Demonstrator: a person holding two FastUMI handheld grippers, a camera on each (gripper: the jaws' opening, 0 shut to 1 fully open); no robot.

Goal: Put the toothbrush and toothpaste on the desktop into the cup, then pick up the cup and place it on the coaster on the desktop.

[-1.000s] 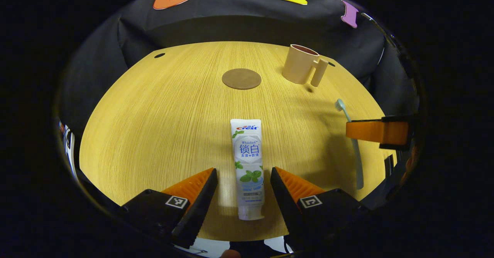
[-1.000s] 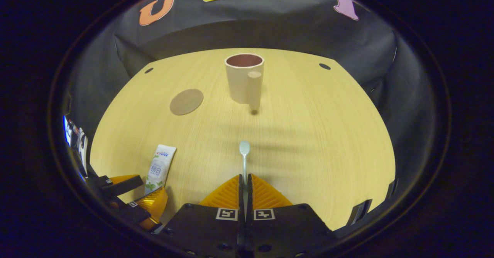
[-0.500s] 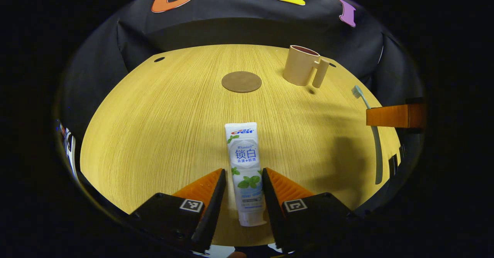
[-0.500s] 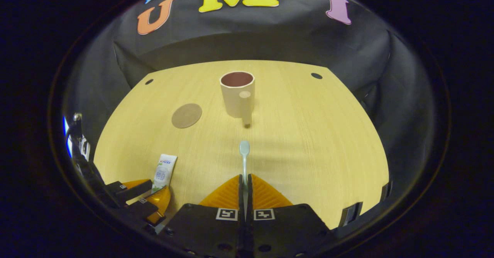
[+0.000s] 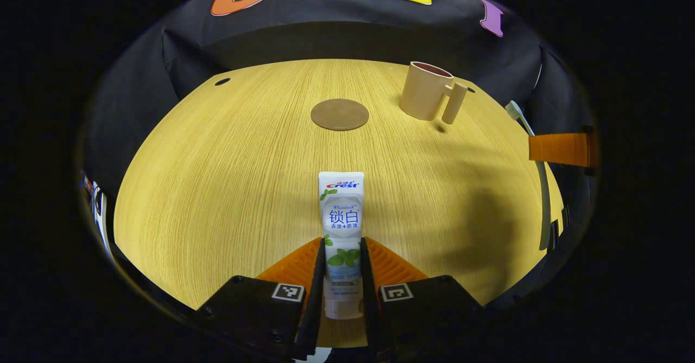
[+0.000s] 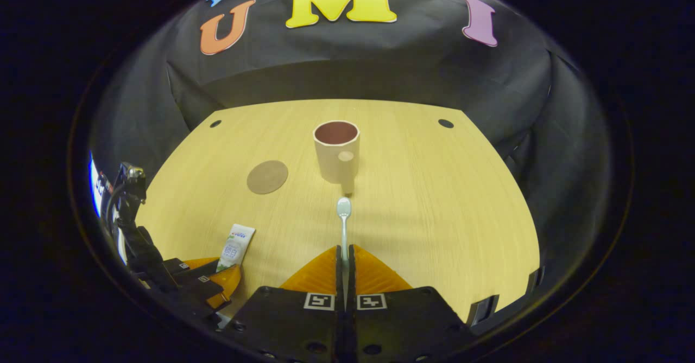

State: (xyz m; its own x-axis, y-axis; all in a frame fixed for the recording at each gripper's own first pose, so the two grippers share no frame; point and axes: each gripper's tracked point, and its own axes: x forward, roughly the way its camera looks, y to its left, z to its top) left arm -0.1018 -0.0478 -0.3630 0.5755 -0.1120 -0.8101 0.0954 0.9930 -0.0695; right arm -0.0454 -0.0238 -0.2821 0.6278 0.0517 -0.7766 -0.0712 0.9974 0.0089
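The left gripper (image 5: 342, 268) squeezes the soft, light toothpaste (image 5: 342, 227) near its cap, and the right gripper (image 6: 342, 268) pinches the thin, stiff toothbrush (image 6: 343, 224).

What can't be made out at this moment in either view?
- Toothpaste cap end: left gripper view, flanked and partly covered by the left claw.
- Toothbrush handle: right gripper view, hidden inside the right claw.
- Cup bottom: right gripper view, too dark inside to tell.

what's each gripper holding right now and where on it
Right gripper grips the toothbrush by its handle, head forward. Left gripper is shut on the toothpaste near its cap end.
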